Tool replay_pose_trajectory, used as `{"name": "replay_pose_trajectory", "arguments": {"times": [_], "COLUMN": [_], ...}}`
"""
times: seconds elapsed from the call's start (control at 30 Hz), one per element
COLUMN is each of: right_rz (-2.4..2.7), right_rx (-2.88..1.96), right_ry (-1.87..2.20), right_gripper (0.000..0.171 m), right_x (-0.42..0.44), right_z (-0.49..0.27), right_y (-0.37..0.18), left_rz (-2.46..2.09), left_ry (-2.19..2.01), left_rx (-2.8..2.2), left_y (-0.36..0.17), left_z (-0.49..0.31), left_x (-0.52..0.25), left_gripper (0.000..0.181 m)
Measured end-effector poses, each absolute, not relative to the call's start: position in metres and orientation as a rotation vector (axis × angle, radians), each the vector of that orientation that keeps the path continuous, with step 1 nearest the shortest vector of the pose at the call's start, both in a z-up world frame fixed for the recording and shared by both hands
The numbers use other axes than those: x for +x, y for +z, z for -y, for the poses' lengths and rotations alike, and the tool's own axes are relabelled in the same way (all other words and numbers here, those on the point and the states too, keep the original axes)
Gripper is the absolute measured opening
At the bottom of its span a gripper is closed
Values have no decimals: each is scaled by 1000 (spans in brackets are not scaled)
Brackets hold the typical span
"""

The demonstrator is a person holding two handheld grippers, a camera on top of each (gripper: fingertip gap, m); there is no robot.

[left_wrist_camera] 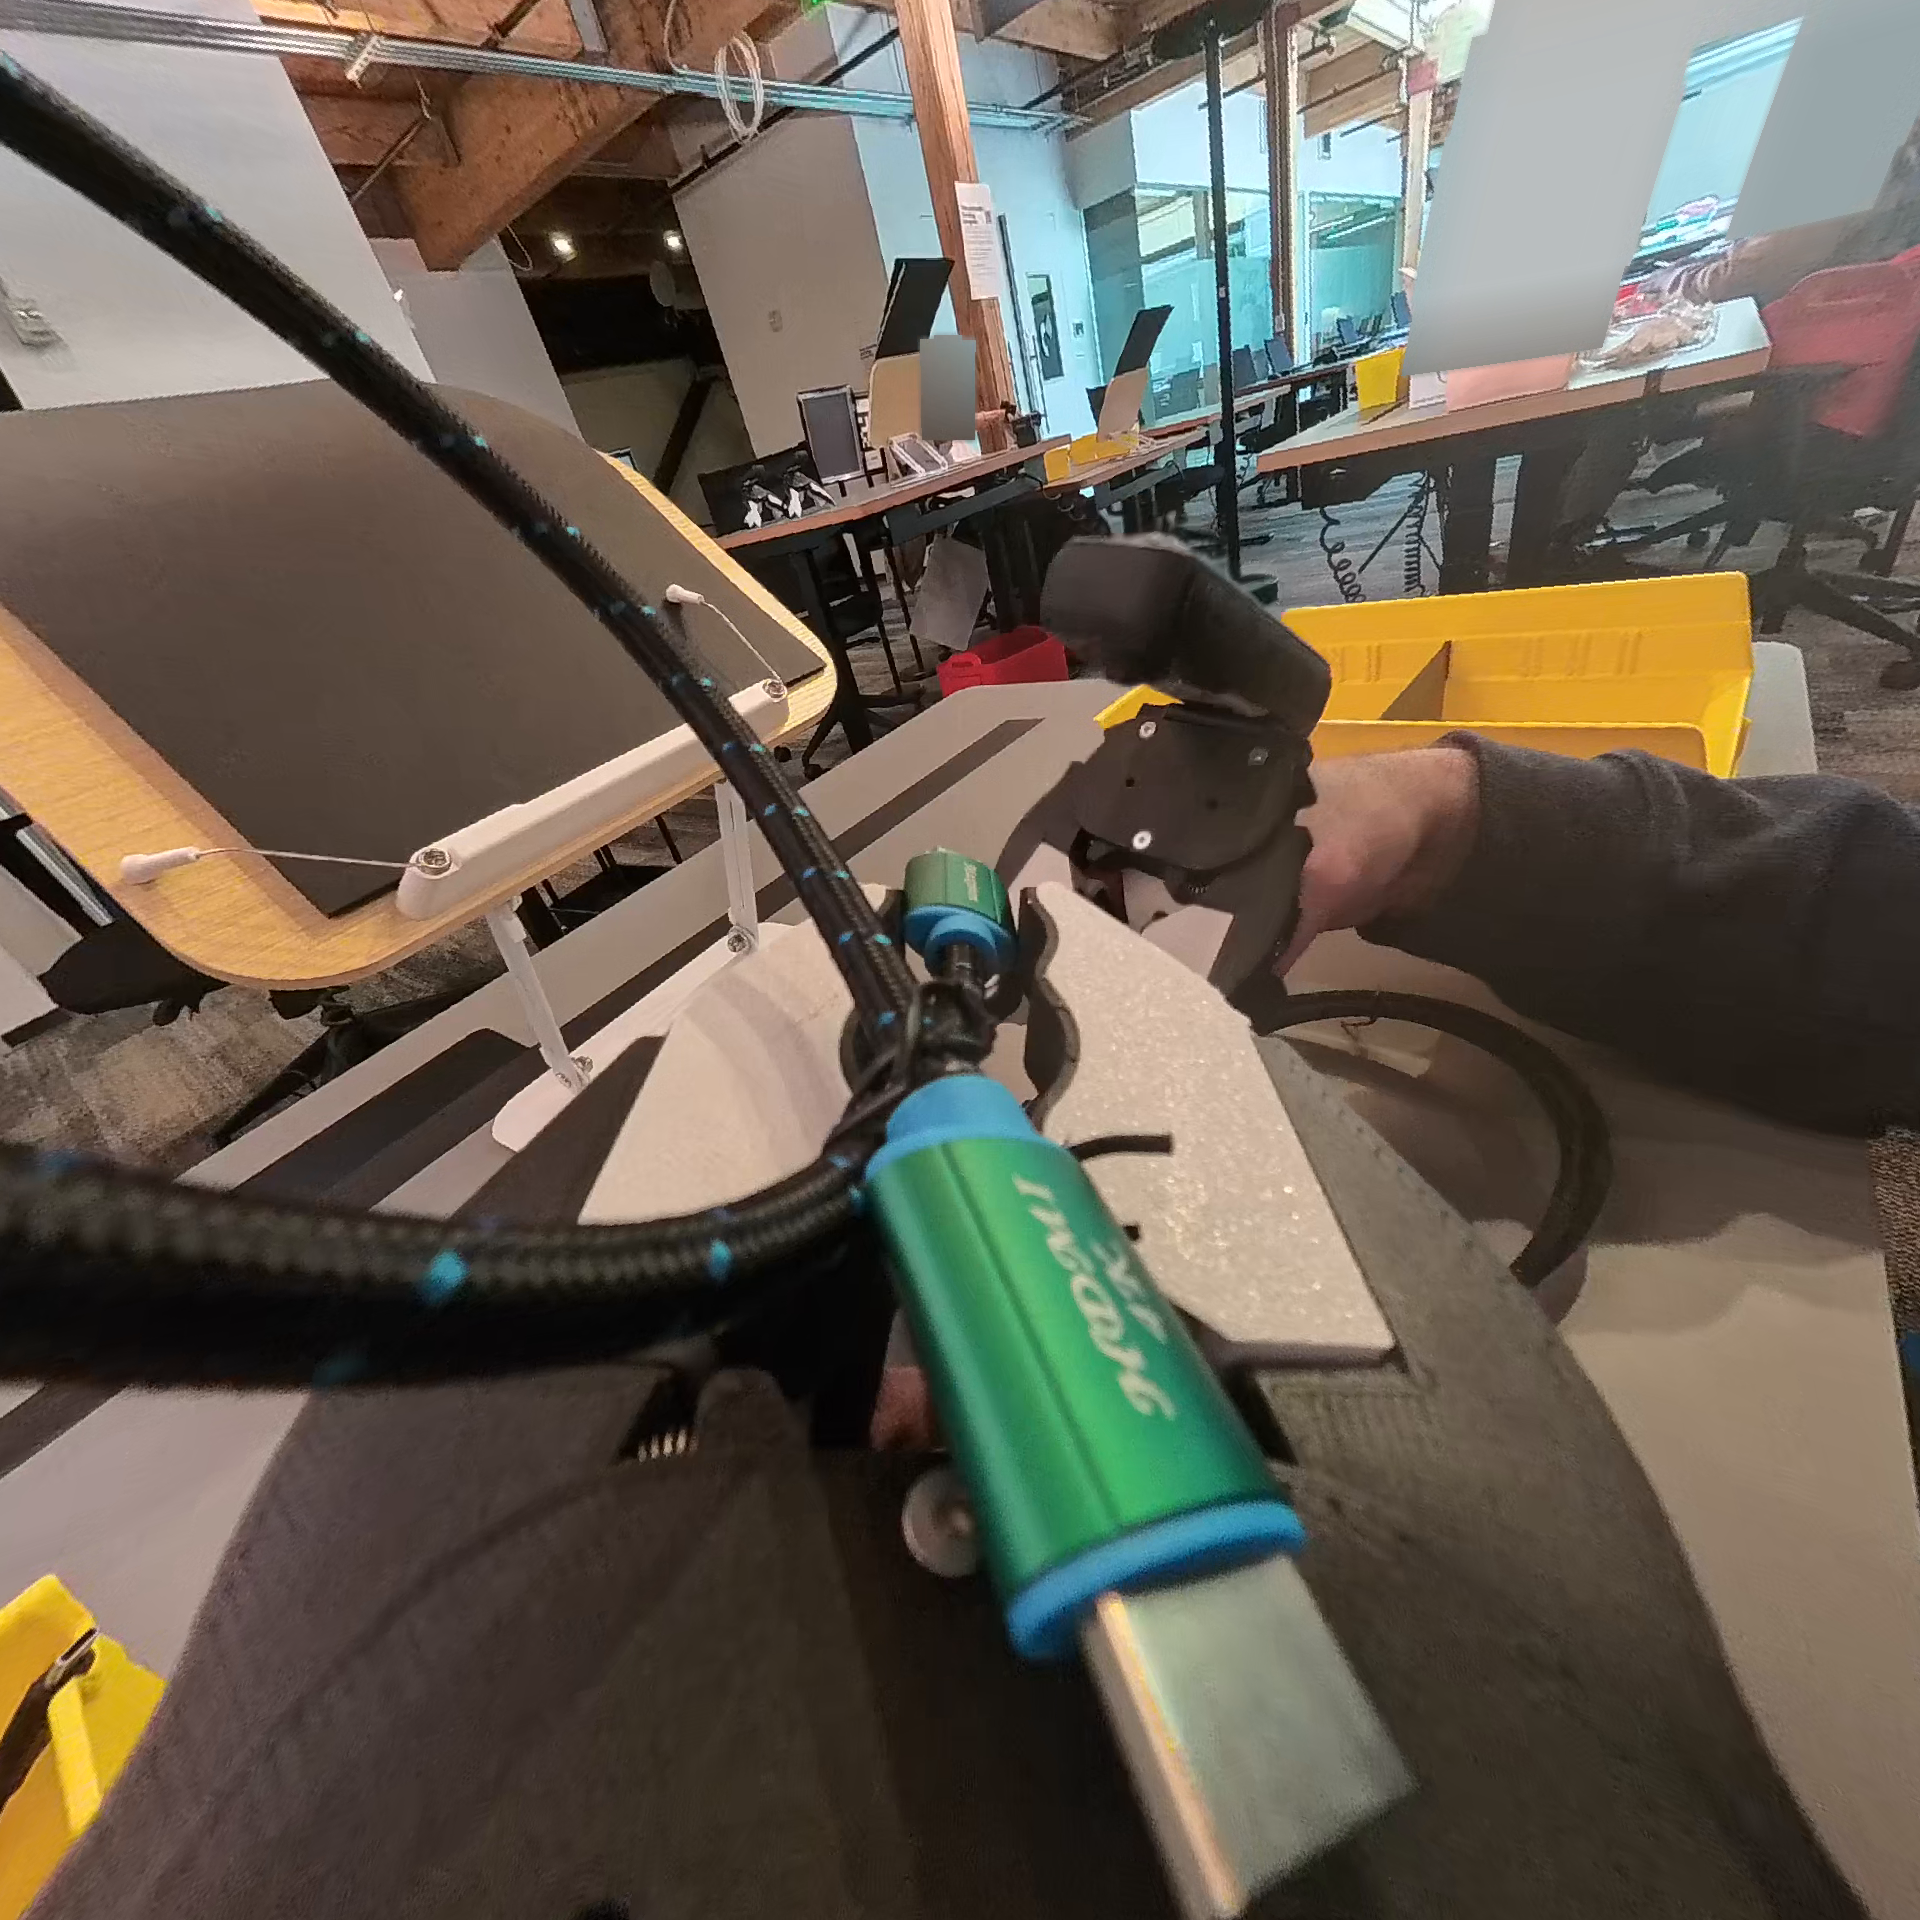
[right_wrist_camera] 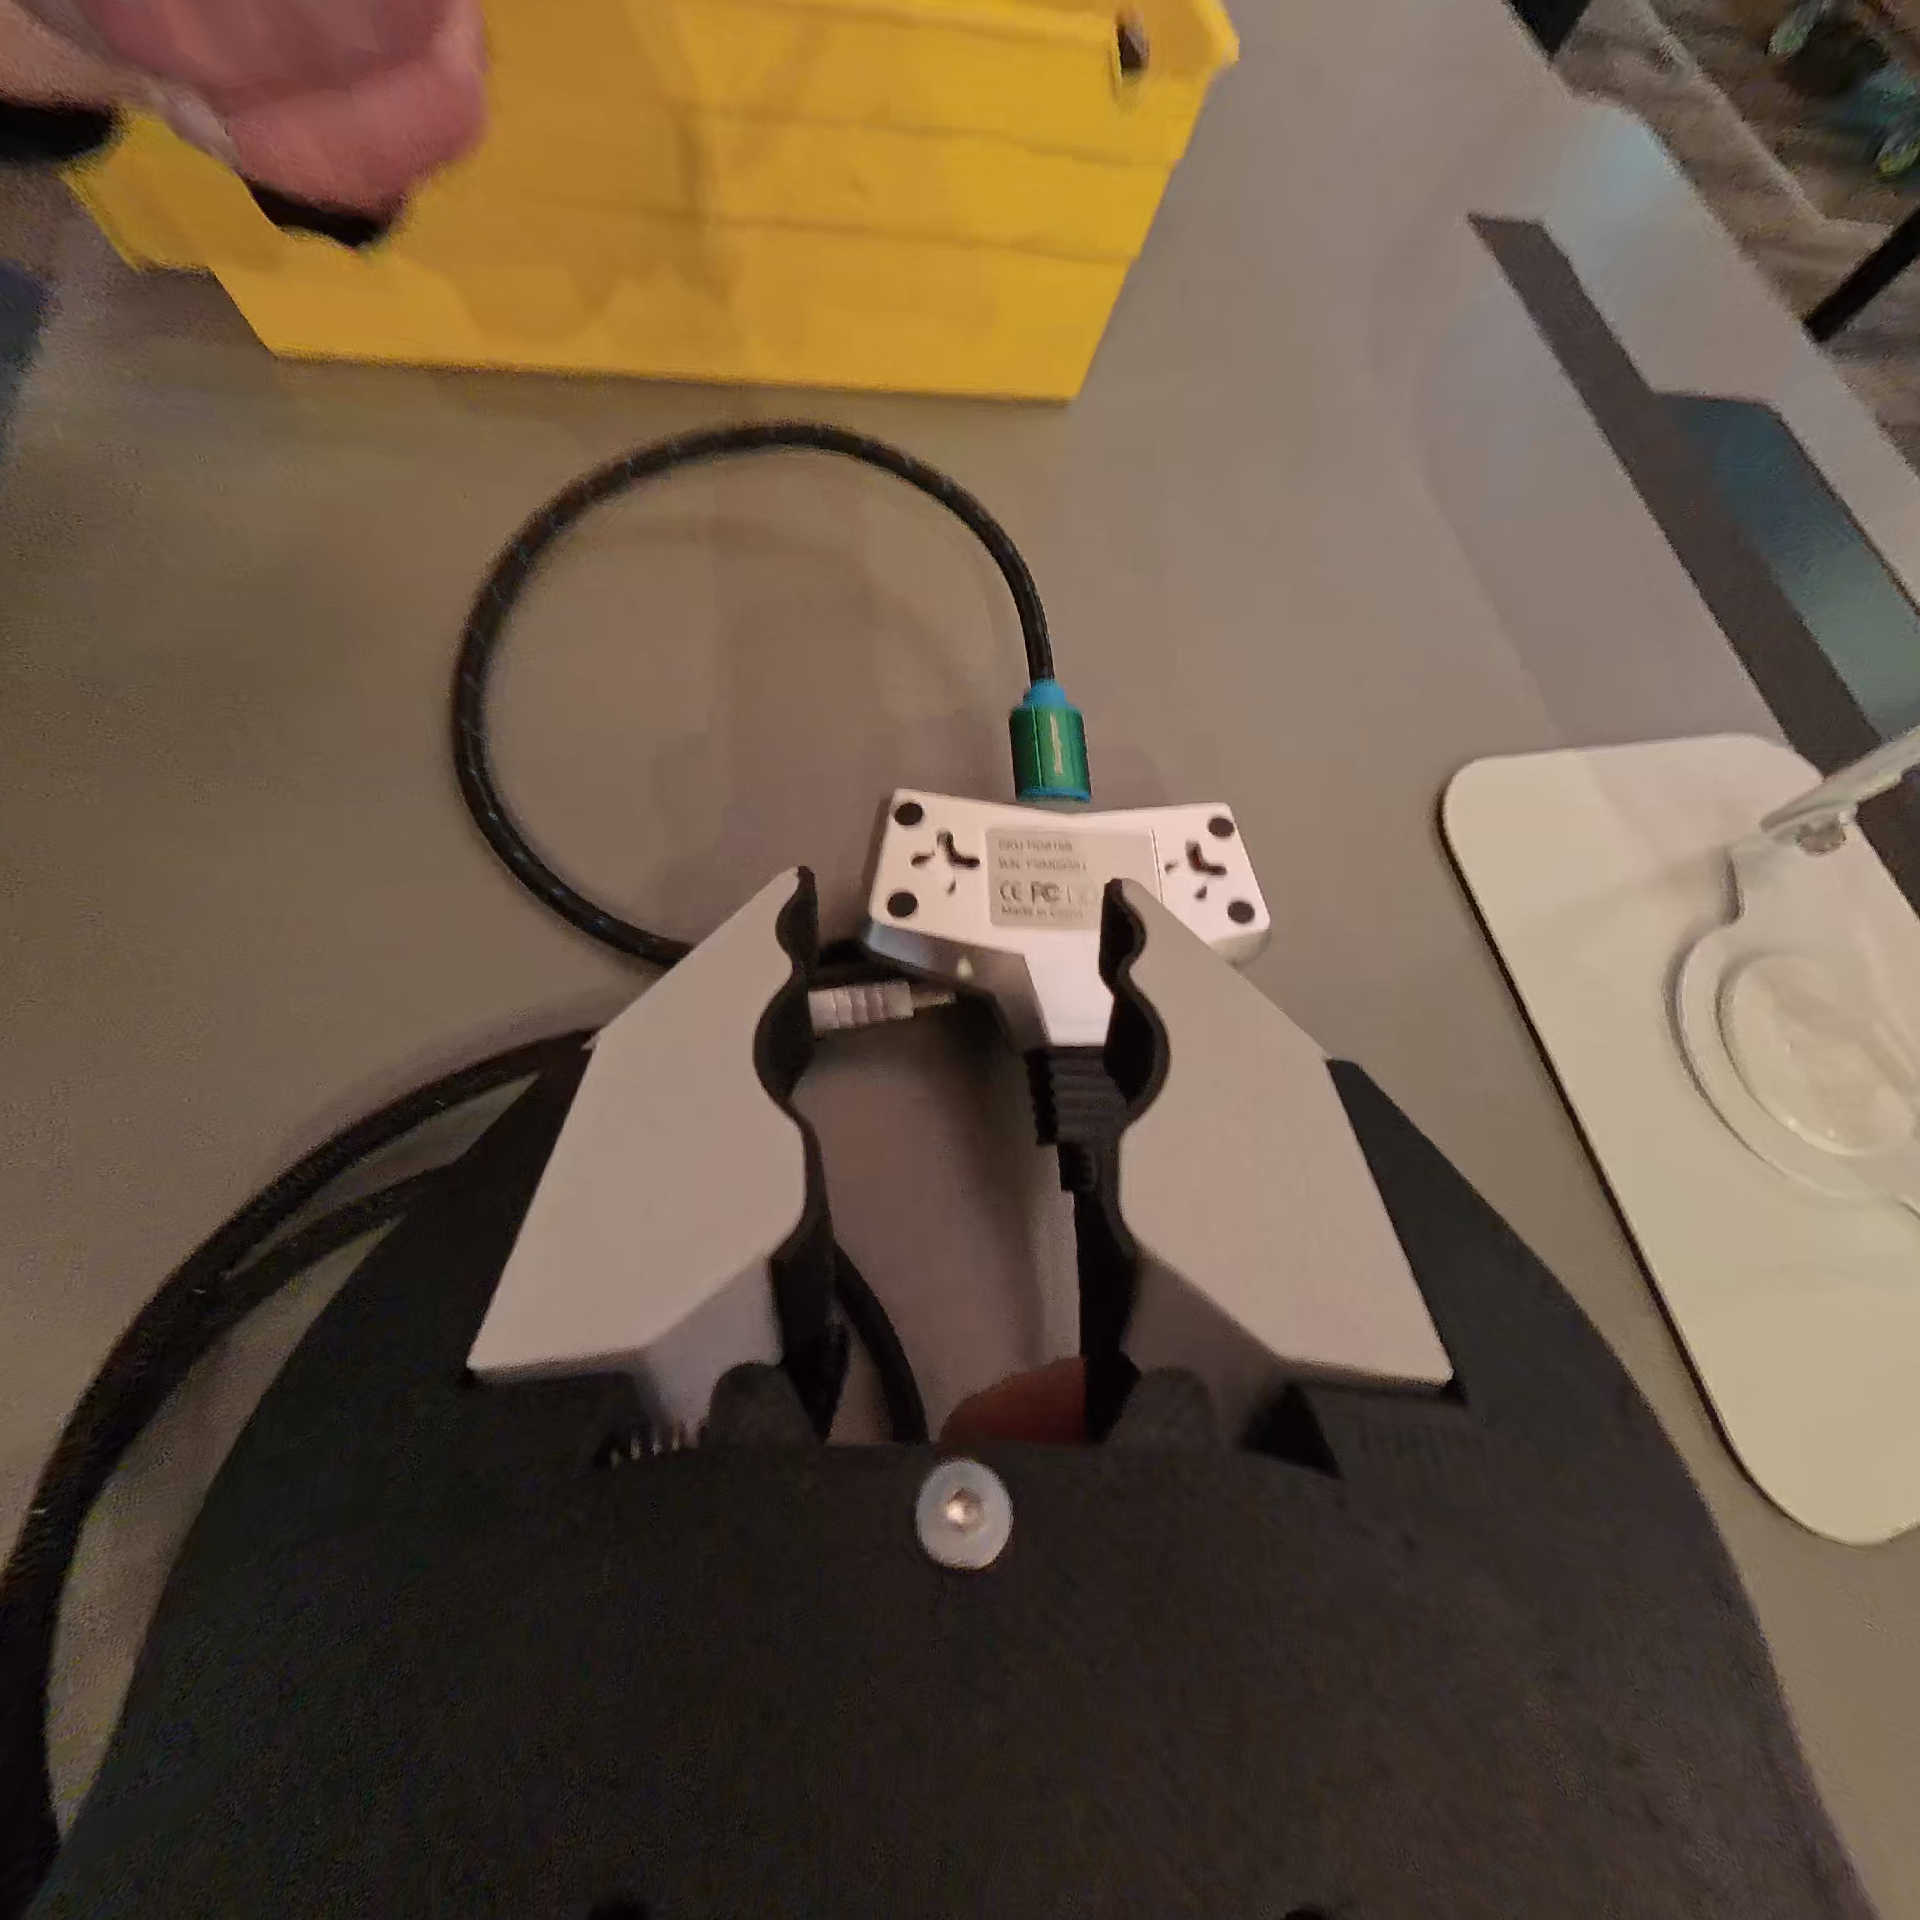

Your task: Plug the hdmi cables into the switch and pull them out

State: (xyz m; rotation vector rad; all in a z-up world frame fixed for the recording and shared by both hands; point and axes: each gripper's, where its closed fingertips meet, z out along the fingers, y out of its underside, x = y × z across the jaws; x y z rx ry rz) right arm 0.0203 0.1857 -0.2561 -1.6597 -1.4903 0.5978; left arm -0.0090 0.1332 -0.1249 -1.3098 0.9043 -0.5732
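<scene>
A green HDMI plug (left_wrist_camera: 1081,1382) is pinched in the left tool (left_wrist_camera: 951,997); the right tool (right_wrist_camera: 956,914), fingers spread, straddles the white switch (right_wrist_camera: 1070,894).

In the right wrist view the switch (right_wrist_camera: 1049,883) lies on the table (right_wrist_camera: 1299,520) at centre — one plugged connector (right_wrist_camera: 1051,750) at its 12 o'clock edge, the cable (right_wrist_camera: 582,582) looping toward 9 o'clock, the bin (right_wrist_camera: 727,239) behind at 11, the stand base (right_wrist_camera: 1579,935) at 3.

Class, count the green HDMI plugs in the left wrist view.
2: near plug close to the camera, metal tip bare; far plug beyond it. Others may be hidden.
</scene>
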Motion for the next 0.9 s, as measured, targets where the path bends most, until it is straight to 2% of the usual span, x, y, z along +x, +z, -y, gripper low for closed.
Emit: {"name": "replay_pose_trajectory", "arguments": {"times": [0.17, 0.33, 0.5, 0.57, 0.9], "right_rz": [1553, 1514, 1521, 1517, 1508], "right_rx": [-1763, -1766, -1792, -1779, -1762], "right_ry": [411, 371, 301, 302, 427], "right_gripper": [48, 40, 40, 34, 33], "right_x": [31, 34, 41, 39, 34], "right_z": [-199, -210, -219, -220, -217], "right_y": [-288, -289, -301, -302, -300], "left_rz": [-907, -912, -912, -914, -912], "left_ry": [-577, -583, -592, -598, -608], "left_rx": [-1316, -1322, -1330, -1336, -1350], "left_y": [-127, -128, -130, -132, -135], "left_z": [-135, -134, -134, -134, -134], "left_x": [-8, -7, -7, -7, -8], "left_gripper": [20, 21, 21, 21, 21]}}
